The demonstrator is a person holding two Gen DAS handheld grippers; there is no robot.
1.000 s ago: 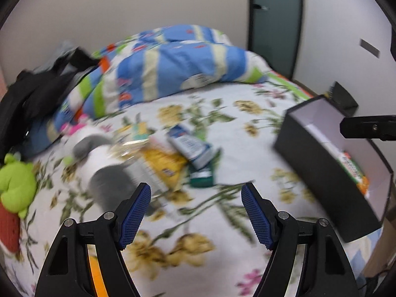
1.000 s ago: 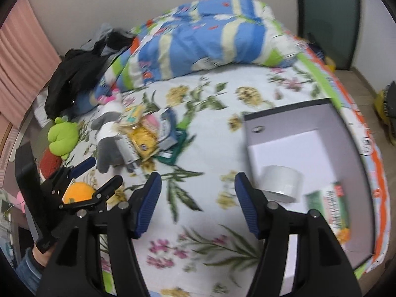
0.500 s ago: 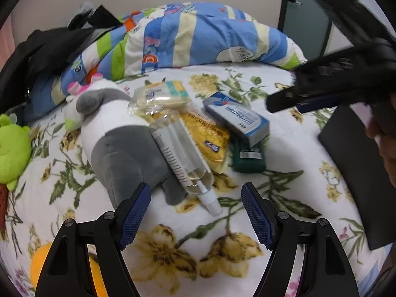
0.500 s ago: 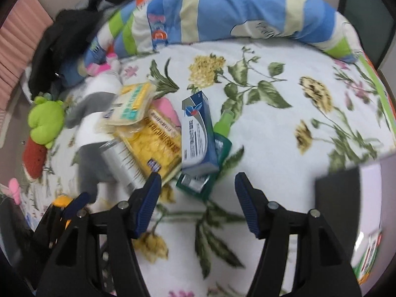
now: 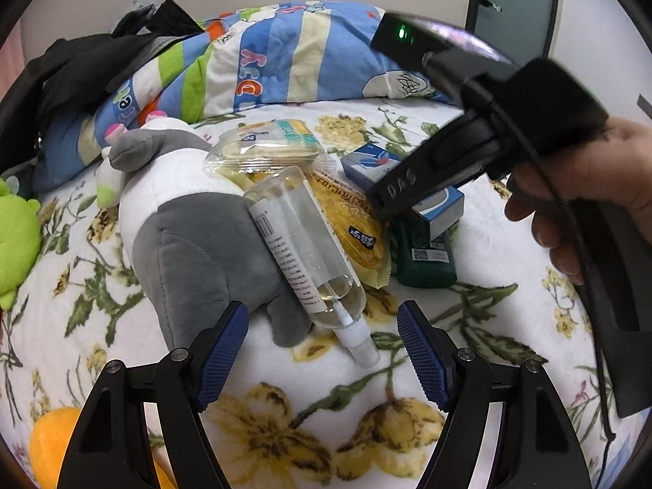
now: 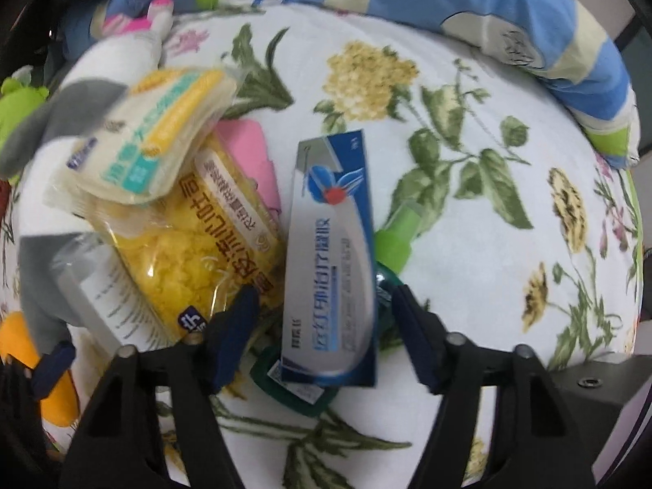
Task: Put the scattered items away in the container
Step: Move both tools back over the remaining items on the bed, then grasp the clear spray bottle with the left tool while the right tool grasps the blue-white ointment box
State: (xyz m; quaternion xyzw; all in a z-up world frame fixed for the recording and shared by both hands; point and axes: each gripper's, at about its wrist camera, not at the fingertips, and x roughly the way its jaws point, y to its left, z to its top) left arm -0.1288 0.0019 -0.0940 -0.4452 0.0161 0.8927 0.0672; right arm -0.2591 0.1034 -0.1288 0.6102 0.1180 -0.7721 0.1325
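Note:
A pile of items lies on the floral bedspread. In the left wrist view my left gripper (image 5: 322, 350) is open just short of a clear spray bottle (image 5: 303, 244), which leans on a grey and white plush toy (image 5: 195, 220). Beside it lie a yellow snack bag (image 5: 350, 224), a pale packet (image 5: 265, 146), a blue and white box (image 5: 436, 208) and a dark green bottle (image 5: 424, 252). My right gripper (image 6: 326, 318) is open, its jaws either side of the blue and white box (image 6: 332, 252), which rests on the green bottle (image 6: 391, 240).
A striped blue duvet (image 5: 285, 57) and black clothes (image 5: 69, 69) lie at the back. A green plush (image 5: 16, 240) and an orange (image 5: 49, 444) sit at the left. The dark container's corner (image 6: 591, 387) shows at the lower right of the right wrist view.
Both grippers have moved in towards the pile. The right gripper has come down from over the box container to straddle the blue and white box. The left gripper has closed in on the spray bottle.

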